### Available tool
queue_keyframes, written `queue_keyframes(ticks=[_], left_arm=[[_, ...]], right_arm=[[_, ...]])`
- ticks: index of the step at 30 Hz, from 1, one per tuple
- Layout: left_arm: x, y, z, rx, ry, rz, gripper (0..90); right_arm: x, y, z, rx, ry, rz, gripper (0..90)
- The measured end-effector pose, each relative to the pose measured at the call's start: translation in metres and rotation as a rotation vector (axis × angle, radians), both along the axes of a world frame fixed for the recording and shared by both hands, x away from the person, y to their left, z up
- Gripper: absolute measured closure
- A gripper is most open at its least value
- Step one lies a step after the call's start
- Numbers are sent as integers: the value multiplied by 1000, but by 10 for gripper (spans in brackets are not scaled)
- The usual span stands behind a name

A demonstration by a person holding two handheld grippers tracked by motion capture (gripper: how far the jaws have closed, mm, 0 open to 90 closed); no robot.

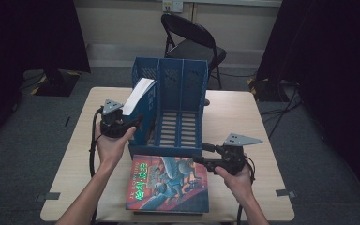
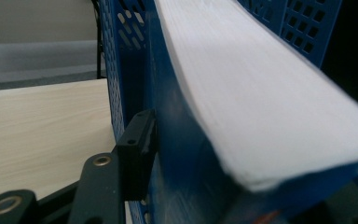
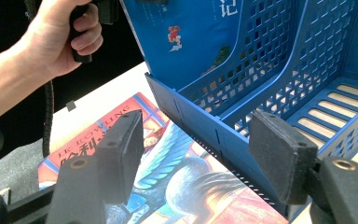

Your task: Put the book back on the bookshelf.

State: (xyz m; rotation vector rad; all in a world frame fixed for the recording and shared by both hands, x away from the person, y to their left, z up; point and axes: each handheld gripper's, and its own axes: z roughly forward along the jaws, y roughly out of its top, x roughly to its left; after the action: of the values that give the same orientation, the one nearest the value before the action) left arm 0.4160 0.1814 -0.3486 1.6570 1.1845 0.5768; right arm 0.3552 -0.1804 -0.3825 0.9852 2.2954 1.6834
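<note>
A blue three-slot file rack [image 1: 180, 79] stands mid-table. A blue book with white page edges [image 1: 138, 96] leans tilted in its left slot. My left gripper [image 1: 136, 123] reaches it from the left. In the left gripper view the book [image 2: 261, 93] lies between the jaws. One pad [image 2: 142, 140] sits close beside the cover without pressing it, and the other pad is hidden behind the book. A colourful illustrated book [image 1: 168, 185] lies flat in front of the rack. My right gripper [image 3: 200, 158] hovers open over its far right corner, by the rack's front edge [image 3: 205, 130].
A black folding chair [image 1: 192, 40] stands behind the table [image 1: 243, 117]. Black curtains hang on both sides. The rack's middle and right slots [image 3: 335, 102] hold nothing. The person's left hand [image 3: 60, 37] grips the left gripper's handle.
</note>
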Motion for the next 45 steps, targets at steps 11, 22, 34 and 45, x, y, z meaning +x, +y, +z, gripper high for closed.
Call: queue_keyframes(ticks=[11,22,34,45], left_arm=[[1,5,21,66,-17,9,452],[4,10,32,67,76,-8,470],[15,12,53,88,142,-34,412],[39,-2,79,146,261,10,418]], right_arm=[[0,2,-1,-6,2,4,352],[0,3,-1,-9,10,9,354],[0,4,-2,-13,7,12,353],[0,4,-2,-13,7,12,353]])
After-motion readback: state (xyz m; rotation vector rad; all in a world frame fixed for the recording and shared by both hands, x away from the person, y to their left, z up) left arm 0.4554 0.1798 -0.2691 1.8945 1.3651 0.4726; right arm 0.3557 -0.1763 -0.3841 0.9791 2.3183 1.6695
